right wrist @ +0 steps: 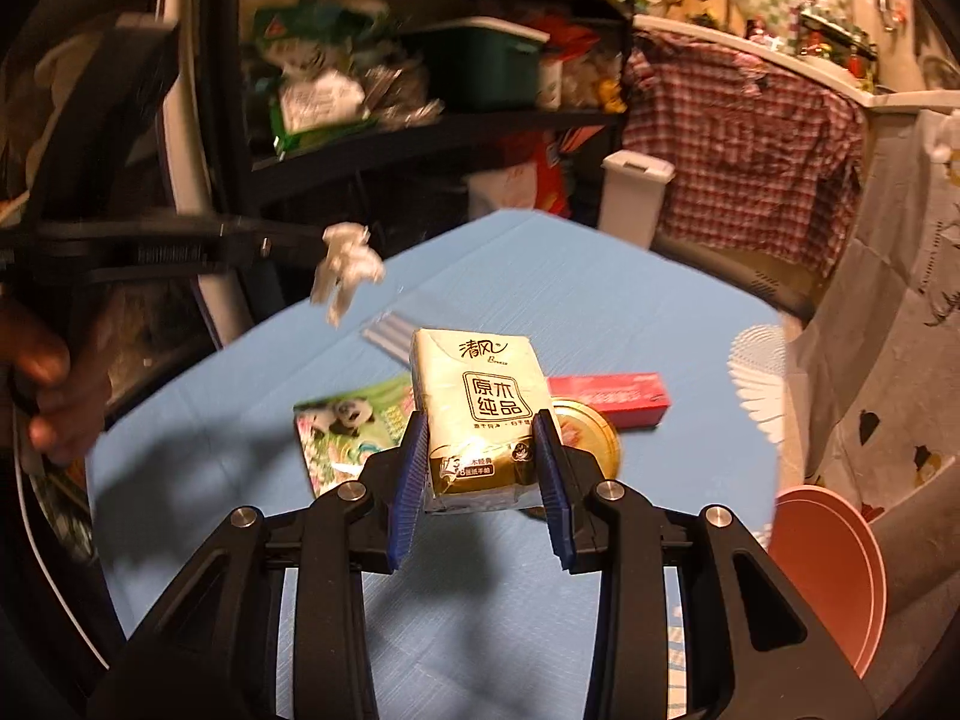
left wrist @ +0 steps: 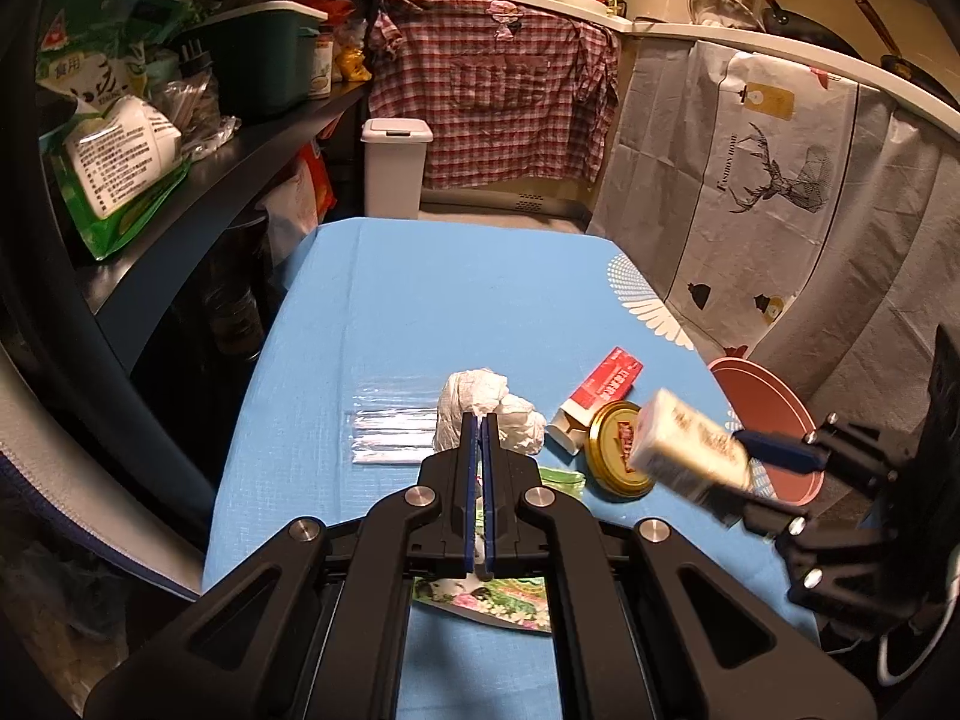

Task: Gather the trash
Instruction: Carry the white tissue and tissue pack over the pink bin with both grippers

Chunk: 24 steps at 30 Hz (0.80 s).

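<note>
My left gripper [left wrist: 480, 420] is shut on a crumpled white tissue [left wrist: 489, 405] and holds it above the blue table [left wrist: 468, 294]; it also shows in the right wrist view [right wrist: 347, 267]. My right gripper [right wrist: 480, 420] is shut on a cream and gold tissue pack [right wrist: 480, 414], held above the table; the pack shows in the left wrist view [left wrist: 690, 447]. On the table lie a gold jar lid [left wrist: 612, 450], a red and white carton [left wrist: 603, 396], a green panda wrapper [right wrist: 348, 426] and a clear plastic sleeve [left wrist: 393, 435].
A pink bin [right wrist: 834, 570] stands by the table's right edge. A white lidded bin [left wrist: 393, 165] stands on the floor beyond the far end. Dark shelves [left wrist: 198, 174] with packets line the left. Cloth-covered counters run along the right.
</note>
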### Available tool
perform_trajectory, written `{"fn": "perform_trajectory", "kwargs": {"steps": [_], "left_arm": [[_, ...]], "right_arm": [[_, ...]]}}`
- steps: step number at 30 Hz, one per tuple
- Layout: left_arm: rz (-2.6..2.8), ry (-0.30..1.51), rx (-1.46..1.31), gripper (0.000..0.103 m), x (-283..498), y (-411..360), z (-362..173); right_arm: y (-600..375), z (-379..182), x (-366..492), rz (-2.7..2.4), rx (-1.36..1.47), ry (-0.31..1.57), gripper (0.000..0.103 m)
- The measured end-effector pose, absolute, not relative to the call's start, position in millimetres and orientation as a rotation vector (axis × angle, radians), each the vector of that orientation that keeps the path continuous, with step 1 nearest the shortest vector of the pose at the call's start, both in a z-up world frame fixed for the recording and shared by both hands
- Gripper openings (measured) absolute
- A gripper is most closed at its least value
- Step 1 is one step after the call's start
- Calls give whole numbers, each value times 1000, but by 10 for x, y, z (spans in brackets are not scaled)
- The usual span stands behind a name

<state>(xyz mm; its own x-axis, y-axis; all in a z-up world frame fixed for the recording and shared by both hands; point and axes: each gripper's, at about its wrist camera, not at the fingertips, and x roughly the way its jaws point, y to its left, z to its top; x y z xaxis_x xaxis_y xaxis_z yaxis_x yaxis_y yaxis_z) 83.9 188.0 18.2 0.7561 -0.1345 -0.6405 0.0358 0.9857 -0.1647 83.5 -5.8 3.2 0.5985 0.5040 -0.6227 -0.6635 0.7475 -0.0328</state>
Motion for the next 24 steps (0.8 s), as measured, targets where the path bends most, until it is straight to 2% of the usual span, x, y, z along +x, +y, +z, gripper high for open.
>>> {"fn": "perform_trajectory", "kwargs": {"steps": [24], "left_arm": [[-194,638,-91,1,852,1170,441]], "right_arm": [[-1469,942,884,403,-59,479,36]]}}
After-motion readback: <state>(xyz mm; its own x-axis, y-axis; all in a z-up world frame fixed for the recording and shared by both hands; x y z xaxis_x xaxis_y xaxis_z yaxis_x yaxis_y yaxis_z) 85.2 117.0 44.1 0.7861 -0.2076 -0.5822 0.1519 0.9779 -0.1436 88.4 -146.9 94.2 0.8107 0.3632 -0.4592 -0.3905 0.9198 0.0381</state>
